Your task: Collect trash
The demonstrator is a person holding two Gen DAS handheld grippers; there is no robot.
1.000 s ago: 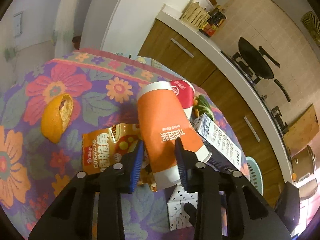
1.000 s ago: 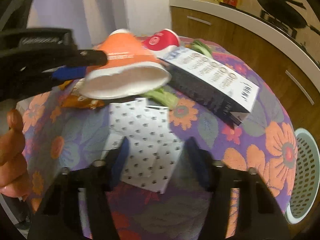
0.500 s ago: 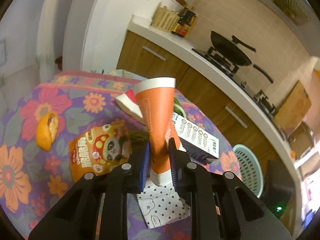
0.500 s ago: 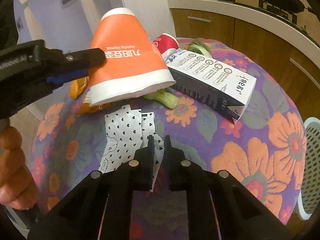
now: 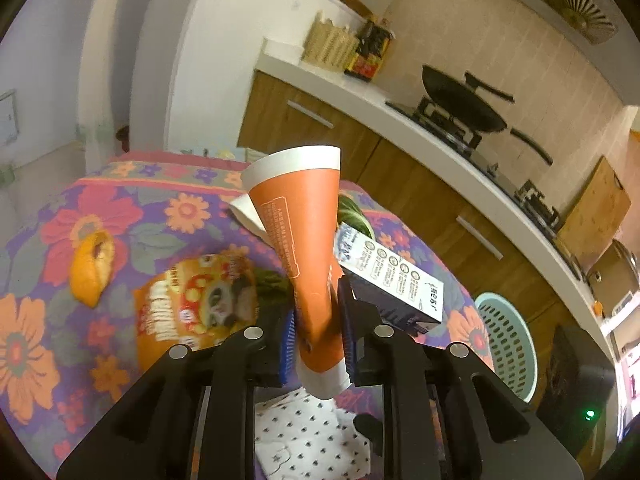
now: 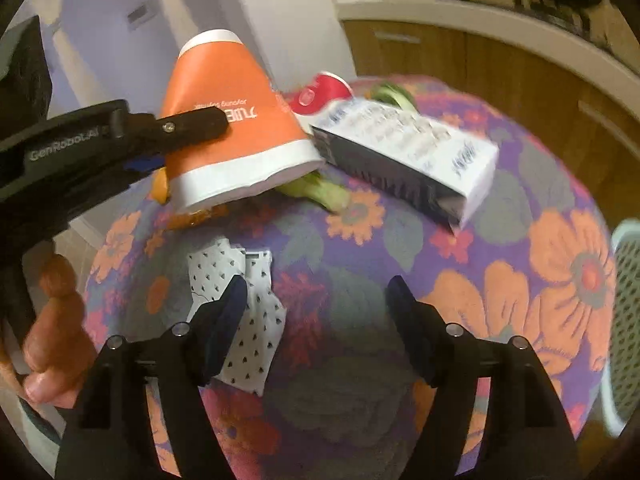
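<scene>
L gripper pinches the orange cup near its wide rim, held off the table. Thin wall is squashed, so it could slip out or tear.

R gripper has just sprung wide, nothing between; spotted paper sits under its left finger, and closing from here may miss the paper. Basket is beside the table.

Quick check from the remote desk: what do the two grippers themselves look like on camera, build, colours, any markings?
Both are matte black plastic, two-fingered, with silver screw heads along the fingers. The left gripper has bright blue ribbed pads; its side reads "GenRobot.AI" in pale lettering in the right wrist view. The right gripper has dark navy pads. No cables or sleeve show; a bare hand holds the left one.
</scene>
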